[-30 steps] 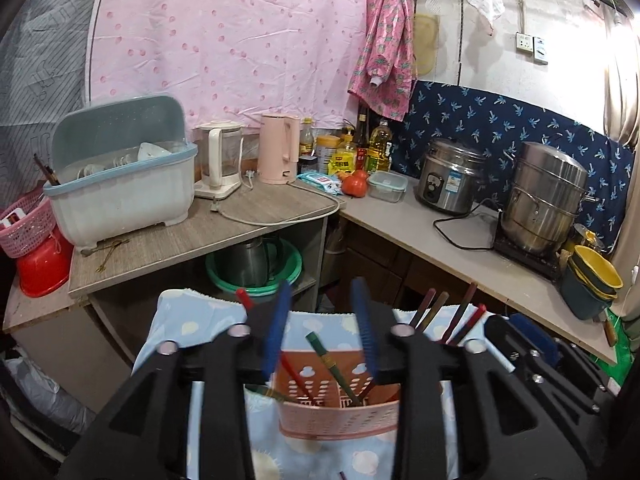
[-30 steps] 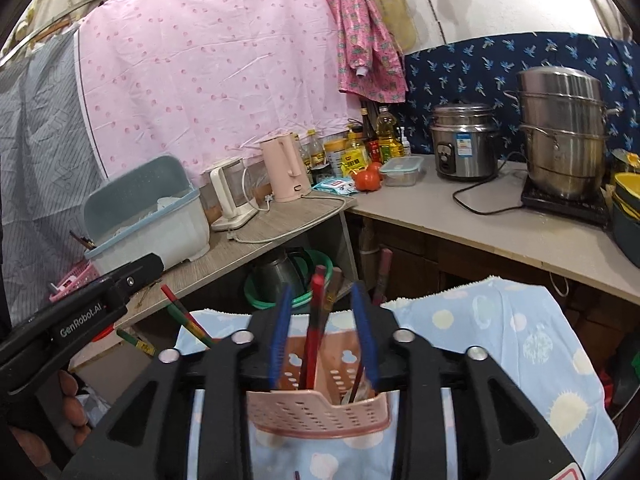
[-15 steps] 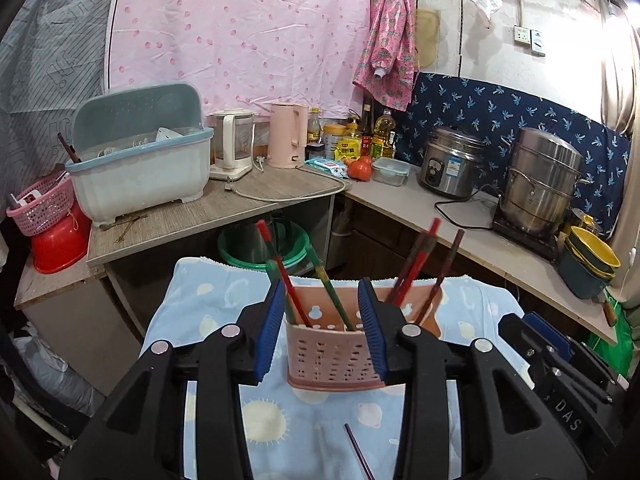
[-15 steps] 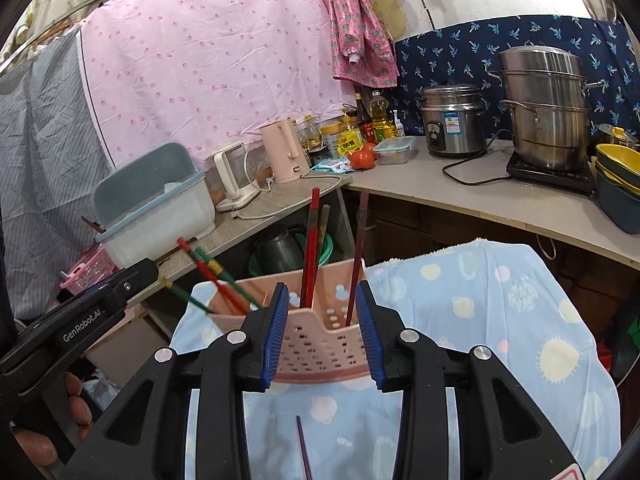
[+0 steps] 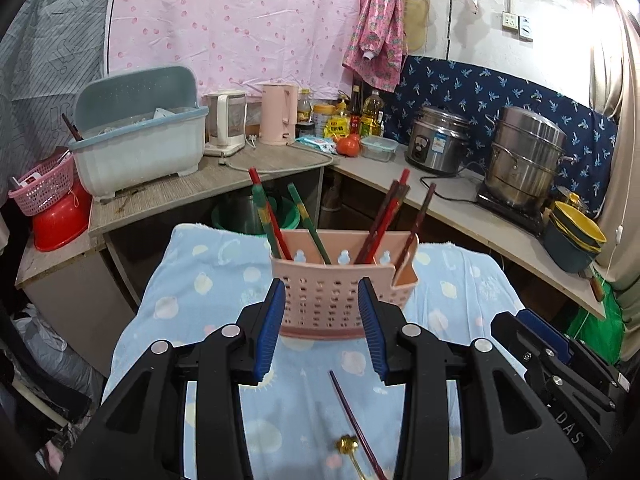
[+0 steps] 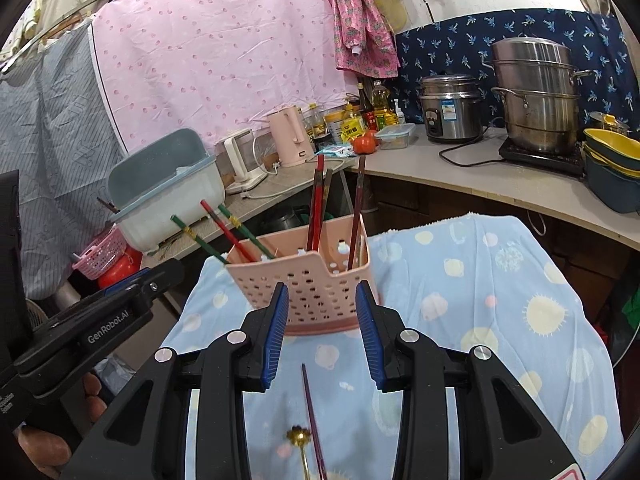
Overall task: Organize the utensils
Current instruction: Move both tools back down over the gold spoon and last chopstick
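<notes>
Left gripper (image 5: 322, 326): blue-padded jaws stand apart with nothing between the pads; the pink basket shows in the gap but lies beyond the tips. Right gripper (image 6: 322, 326): likewise parted and empty, aimed at the same basket from slightly further right. Each tool appears at the edge of the other's view, the left one gripped by a hand (image 6: 52, 436) at the lower left of the right wrist view.

Pink utensil basket (image 5: 340, 292): perforated, upright on the blue patterned cloth (image 5: 192, 292) that covers a small table. Its left part holds red and green chopsticks (image 5: 272, 220) leaning left; the right part holds dark red chopsticks (image 5: 384, 216) leaning right, one of them set in a narrower end pocket.

Loose dark chopstick (image 5: 356, 420): flat on the cloth, nearer the cameras than the basket, below the jaws. Gold spoon (image 5: 348, 446): just beside it; whether the two touch is unclear at the frame's edge.

Background: an L-shaped counter (image 5: 460, 208) carries a grey dish rack (image 5: 140, 148), two kettles, bottles, a rice cooker (image 5: 438, 140) and a steel steamer pot (image 5: 524, 160).
</notes>
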